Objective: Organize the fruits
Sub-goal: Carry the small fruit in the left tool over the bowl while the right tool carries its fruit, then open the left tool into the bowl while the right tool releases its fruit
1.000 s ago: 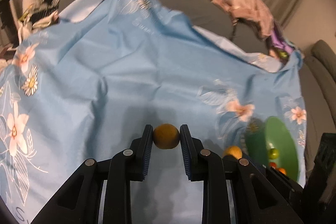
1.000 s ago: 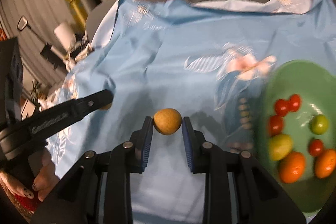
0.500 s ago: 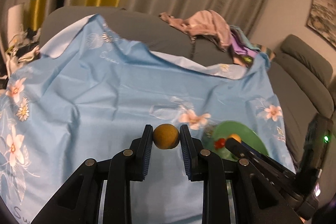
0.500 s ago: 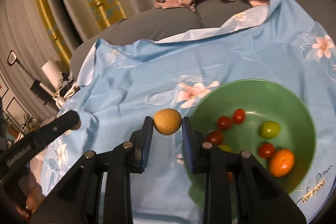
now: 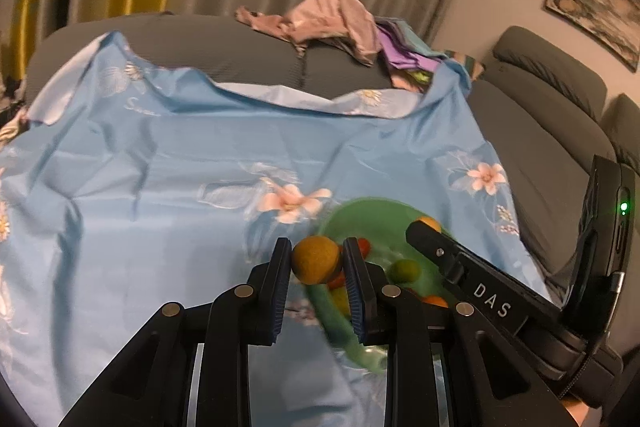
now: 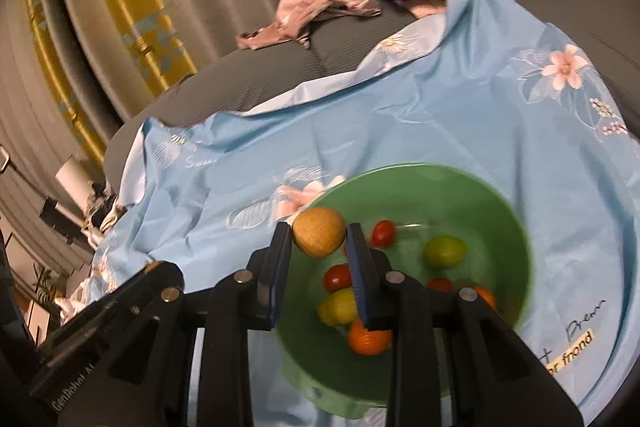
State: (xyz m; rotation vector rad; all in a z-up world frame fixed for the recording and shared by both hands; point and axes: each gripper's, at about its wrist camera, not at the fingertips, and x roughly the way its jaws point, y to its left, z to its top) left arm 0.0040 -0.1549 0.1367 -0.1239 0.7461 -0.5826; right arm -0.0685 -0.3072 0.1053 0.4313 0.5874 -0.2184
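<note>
Inside green bowl (image 6: 500,211), mixed fruits (image 6: 444,251).

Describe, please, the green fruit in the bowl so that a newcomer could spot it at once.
On the blue floral cloth sits a green bowl. Inside, toward its far right, lies the round lime-green fruit, the only green one among red tomatoes and orange citrus.

My two wrist views angled downward from close range, each along its own claw, both sharing green bowl (image 5: 362,215) (image 6: 460,183), blue floral cloth (image 5: 180,163) (image 6: 420,115), grey sofa (image 5: 224,39) (image 6: 288,67).
</note>
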